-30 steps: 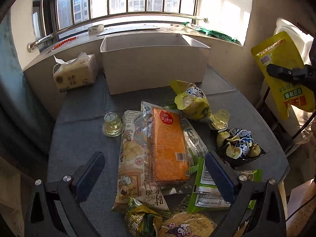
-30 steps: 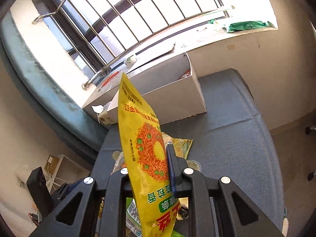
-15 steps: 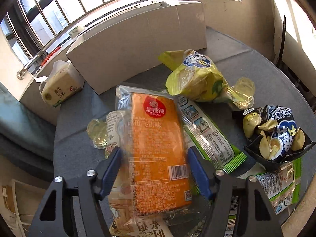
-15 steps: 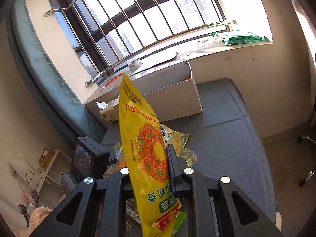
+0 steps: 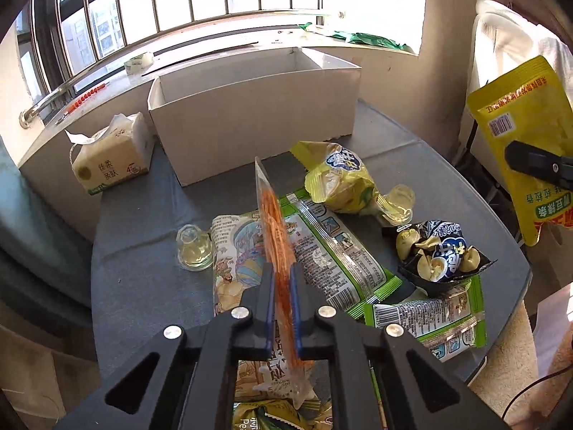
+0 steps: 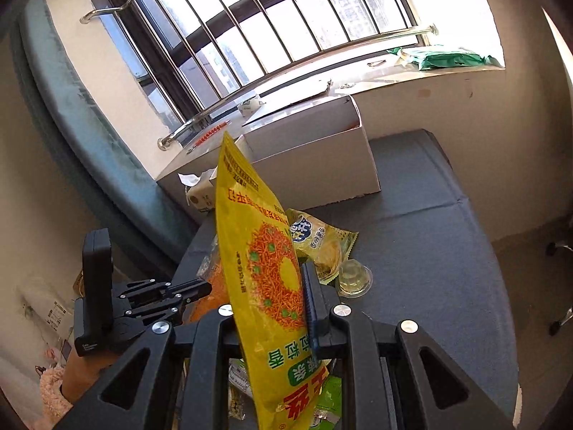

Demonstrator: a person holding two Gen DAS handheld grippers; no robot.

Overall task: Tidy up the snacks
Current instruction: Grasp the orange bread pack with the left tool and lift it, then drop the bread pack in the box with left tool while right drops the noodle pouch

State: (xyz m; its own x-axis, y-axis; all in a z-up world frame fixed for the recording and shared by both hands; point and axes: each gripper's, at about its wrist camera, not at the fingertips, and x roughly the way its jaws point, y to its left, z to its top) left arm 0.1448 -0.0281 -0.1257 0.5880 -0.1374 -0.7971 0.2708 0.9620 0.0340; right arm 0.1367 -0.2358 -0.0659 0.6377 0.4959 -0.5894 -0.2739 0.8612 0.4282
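My left gripper [image 5: 282, 279] is shut on the orange snack pack [image 5: 274, 222], which stands on edge and is lifted above the snack pile. My right gripper [image 6: 272, 286] is shut on a tall yellow snack bag [image 6: 261, 251], held upright off the table; the same yellow snack bag [image 5: 526, 143] shows at the right in the left wrist view. An open white cardboard box [image 5: 250, 114] stands at the back of the grey table [image 5: 136, 251]. Loose on the table lie a yellow-green chip bag [image 5: 340, 179], a green-edged pack [image 5: 333, 251], a black chip bag [image 5: 440, 254] and two jelly cups [image 5: 195, 251].
A tissue pack [image 5: 111, 157] sits left of the box. A windowsill [image 5: 215, 57] with a rail runs behind it. The left gripper [image 6: 193, 292] and a person's hand appear at lower left in the right wrist view. The table's edge drops off at right.
My left gripper came down over the orange pack, closed on it and lifted it, turning it on edge. The right gripper kept its hold on the yellow bag and barely moved.
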